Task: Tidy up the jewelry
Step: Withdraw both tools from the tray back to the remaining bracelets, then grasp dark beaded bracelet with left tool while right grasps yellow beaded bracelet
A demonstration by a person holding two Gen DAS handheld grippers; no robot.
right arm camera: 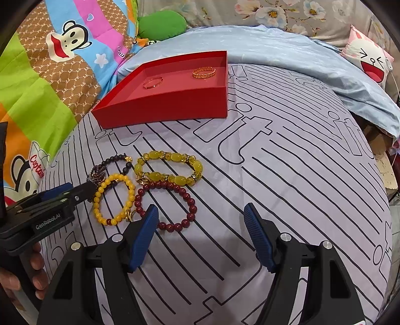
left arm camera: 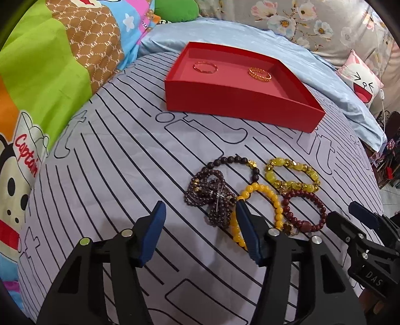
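Left tongs (left arm camera: 200, 232): spread wide, holding nothing, low over the bed (left arm camera: 125, 155). Their right pad sits over the near arc of the orange-yellow bead bracelet (left arm camera: 272, 197); contact cannot be judged.

Right tongs (right arm camera: 201, 236): also spread wide, holding nothing. Their left pad is over the near edge of the dark red bead bracelet (right arm camera: 190, 202); the right pad is over bare striped sheet.

Bracelet cluster, on the grey striped sheet just past both tongs:
- orange-yellow bead bracelet, nearest, left of the dark red one, the two touching
- purple-brown bead tangle (left arm camera: 212, 197), left of the cluster, partly behind the left tongs in the right view
- black bead bracelet (left arm camera: 235, 161) with one gold charm, behind the tangle
- translucent yellow chunky bracelet (right arm camera: 170, 170), farthest of the cluster, touching the dark red one

Farther on: red open box (left arm camera: 240, 105), well apart from the cluster. Inside, two gold rings, thin ring (left arm camera: 205, 67) at left, chain-pattern ring (left arm camera: 259, 73) at right, apart from each other.

Beyond: light blue sheet (right arm camera: 275, 47), cartoon quilt (left arm camera: 37, 75) at left, floral pillow (left arm camera: 312, 22) at back.
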